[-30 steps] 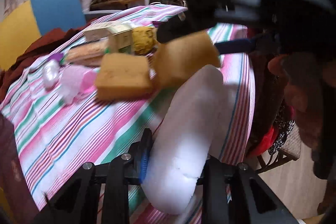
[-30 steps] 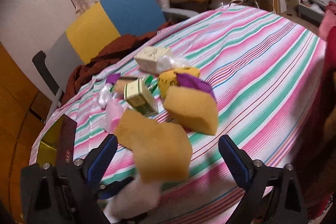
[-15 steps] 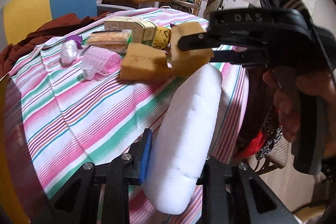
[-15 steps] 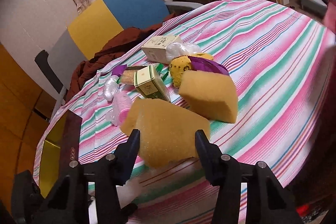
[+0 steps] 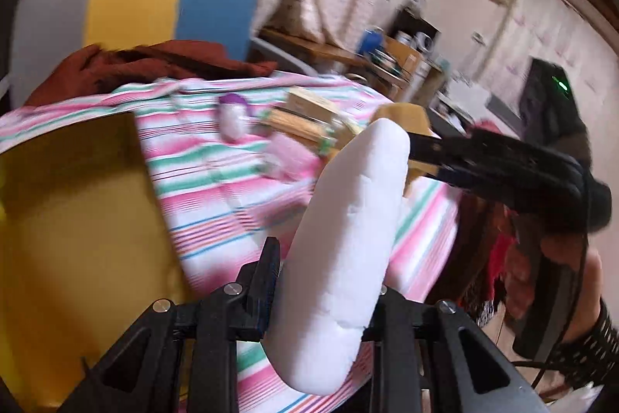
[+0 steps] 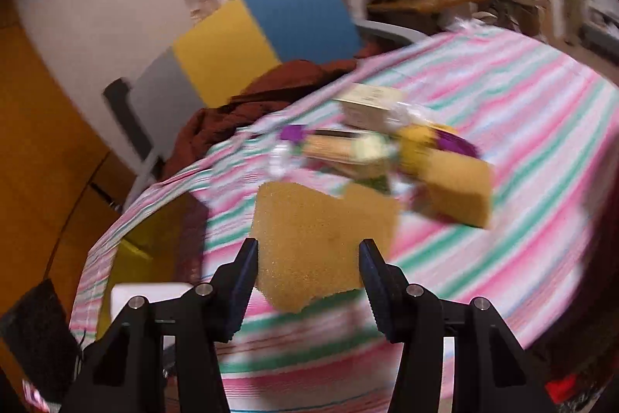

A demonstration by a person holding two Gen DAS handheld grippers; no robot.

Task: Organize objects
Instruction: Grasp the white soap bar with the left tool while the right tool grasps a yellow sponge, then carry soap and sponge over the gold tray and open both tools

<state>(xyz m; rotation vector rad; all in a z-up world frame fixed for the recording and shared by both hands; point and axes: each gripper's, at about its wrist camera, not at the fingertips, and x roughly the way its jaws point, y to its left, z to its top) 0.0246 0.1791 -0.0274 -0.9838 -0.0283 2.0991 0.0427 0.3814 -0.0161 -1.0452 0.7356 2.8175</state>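
Observation:
My left gripper (image 5: pixel 325 281) is shut on a long white foam block (image 5: pixel 348 246) and holds it above the striped tablecloth (image 5: pixel 216 188). My right gripper (image 6: pixel 307 269) is shut on a yellow sponge (image 6: pixel 321 235), lifted above the cloth. In the left wrist view the right gripper (image 5: pixel 503 165) shows at the right with the same sponge (image 5: pixel 406 115) partly hidden behind the foam. A second yellow sponge (image 6: pixel 456 188) lies on the table. A yellow box (image 5: pixel 77 239) stands open at the left; it also shows in the right wrist view (image 6: pixel 135 254).
A cluster lies mid-table: a cream carton (image 6: pixel 367 103), a biscuit pack (image 6: pixel 332 146), a pink roller (image 5: pixel 286 157), a white and purple item (image 5: pixel 232 119), a yellow and purple scrubber (image 6: pixel 437 138). A chair with brown cloth (image 6: pixel 278 88) stands behind. The table edge is near me.
Both grippers have swung left toward the yellow box, which has come into view. The right gripper's sponge sits fully between its fingers. Views are motion-blurred.

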